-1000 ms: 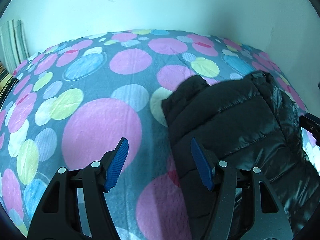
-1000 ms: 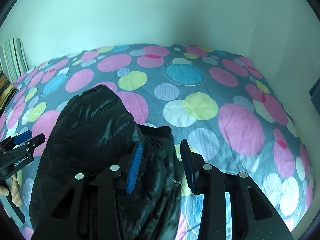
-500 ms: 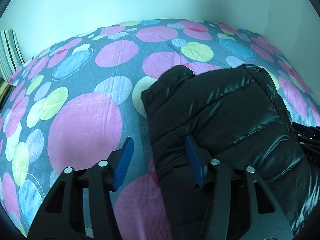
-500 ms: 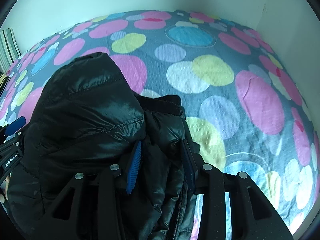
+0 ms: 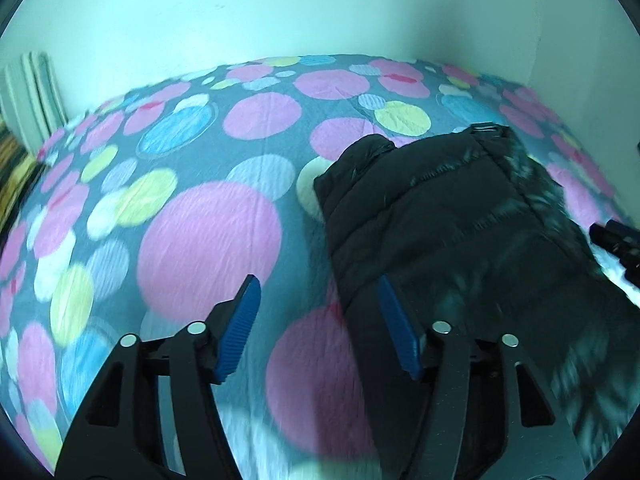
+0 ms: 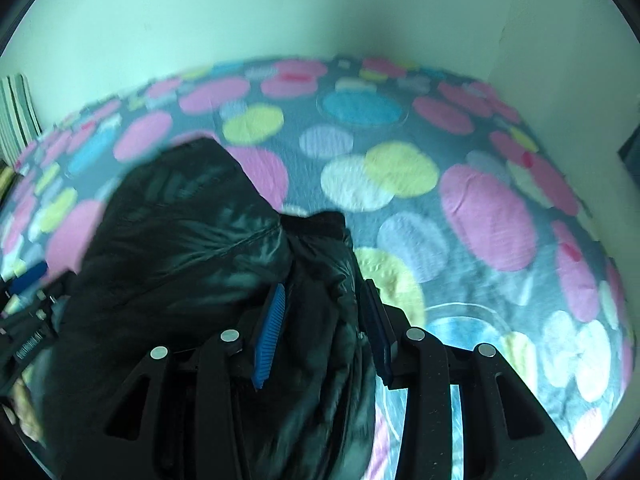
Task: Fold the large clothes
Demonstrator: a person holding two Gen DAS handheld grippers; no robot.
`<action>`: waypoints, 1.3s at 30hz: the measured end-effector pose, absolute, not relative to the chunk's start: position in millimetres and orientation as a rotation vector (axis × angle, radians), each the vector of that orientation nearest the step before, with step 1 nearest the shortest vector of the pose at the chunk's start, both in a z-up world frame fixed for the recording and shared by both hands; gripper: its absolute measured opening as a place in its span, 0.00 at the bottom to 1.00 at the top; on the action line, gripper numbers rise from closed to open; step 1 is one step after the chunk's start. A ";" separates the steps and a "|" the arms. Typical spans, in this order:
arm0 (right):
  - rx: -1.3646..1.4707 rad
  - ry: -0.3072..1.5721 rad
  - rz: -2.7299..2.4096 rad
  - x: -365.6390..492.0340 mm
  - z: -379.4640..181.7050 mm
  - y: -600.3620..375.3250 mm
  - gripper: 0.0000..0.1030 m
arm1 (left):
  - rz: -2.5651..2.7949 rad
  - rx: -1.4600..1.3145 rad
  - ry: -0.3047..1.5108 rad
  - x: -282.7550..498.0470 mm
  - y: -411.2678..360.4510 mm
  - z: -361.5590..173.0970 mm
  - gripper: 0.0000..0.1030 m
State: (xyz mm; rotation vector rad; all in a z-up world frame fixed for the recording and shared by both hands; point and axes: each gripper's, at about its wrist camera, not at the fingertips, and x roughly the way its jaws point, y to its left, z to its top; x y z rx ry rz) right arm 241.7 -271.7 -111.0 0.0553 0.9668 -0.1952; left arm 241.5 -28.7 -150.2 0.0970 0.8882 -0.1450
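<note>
Around me lies the grey bedspread printed with pink, blue, yellow and white circles point(image 5: 208, 240), running back to the pale walls point(image 5: 280, 8), with a striped cushion point(image 5: 32, 92) propped at its far left edge. The black quilted puffer jacket point(image 5: 440, 216) sits folded into a bulky bundle on the spread, between my two tools. My left gripper point(image 5: 318, 328) hovers low by the bundle's near left corner, its blue-padded fingers point(image 5: 240, 328) spread wide with nothing between them; the right-hand pad point(image 5: 398, 328) overlaps the jacket's edge, though I cannot tell whether it touches. My right gripper point(image 6: 320, 332) points into the bundle's right side, jaws fairly close with a thick wad of the jacket point(image 6: 180, 240) filling the gap between them, seemingly pinched. Compared with half a second ago, both cameras sit higher and farther back, showing more wall, and the left jaws gape wider.
</note>
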 end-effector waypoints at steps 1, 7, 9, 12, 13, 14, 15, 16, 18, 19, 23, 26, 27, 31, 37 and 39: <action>0.051 0.938 -0.187 230.0 -95.1 -265.6 0.39 | -0.142 0.093 0.881 232.3 -25.0 -147.6 0.62; -0.029 0.889 -0.082 173.0 -59.5 -222.7 0.40 | -0.181 0.124 0.868 191.8 -25.7 -150.6 0.67; -0.062 0.932 -0.076 167.6 -71.1 -217.0 0.40 | -0.174 0.142 0.868 190.1 -29.6 -157.7 0.67; -0.060 1.000 -0.122 165.0 -100.8 -226.0 0.40 | -0.183 0.146 0.869 189.6 -34.2 -162.1 0.67; -0.041 1.019 -0.121 164.6 -107.4 -229.5 0.40 | -0.185 0.154 0.871 189.9 -36.1 -164.0 0.67; -0.019 1.041 -0.121 165.5 -116.3 -234.0 0.44 | -0.189 0.162 0.873 190.5 -38.6 -166.6 0.67; -0.009 1.050 -0.123 165.6 -122.3 -236.1 0.45 | -0.190 0.162 0.875 191.7 -39.4 -169.1 0.67; -0.002 1.059 -0.128 166.4 -129.9 -238.2 0.47 | -0.192 0.157 0.880 192.8 -40.1 -171.6 0.67; -0.002 1.068 -0.134 167.1 -140.9 -238.1 0.47 | -0.195 0.151 0.887 195.6 -40.6 -176.8 0.67; 0.004 1.070 -0.142 168.3 -147.1 -238.1 0.48 | -0.197 0.148 0.890 197.1 -40.8 -179.7 0.67; -0.004 1.068 -0.159 167.6 -153.9 -234.4 0.48 | -0.205 0.146 0.905 201.7 -41.5 -187.6 0.67; 0.012 1.067 -0.159 168.3 -157.5 -236.0 0.48 | -0.204 0.155 0.901 202.6 -43.9 -190.8 0.67; 0.017 1.066 -0.160 168.3 -158.5 -236.1 0.48 | -0.203 0.156 0.901 203.3 -44.6 -191.4 0.68; 0.024 1.058 -0.167 167.7 -160.3 -235.8 0.48 | -0.201 0.161 0.901 203.9 -46.3 -193.9 0.68; 0.029 1.053 -0.167 167.4 -161.1 -236.6 0.48 | -0.200 0.170 0.900 203.2 -46.6 -195.1 0.68; 0.030 1.053 -0.166 167.6 -161.2 -237.0 0.48 | -0.199 0.174 0.899 202.8 -47.2 -195.2 0.68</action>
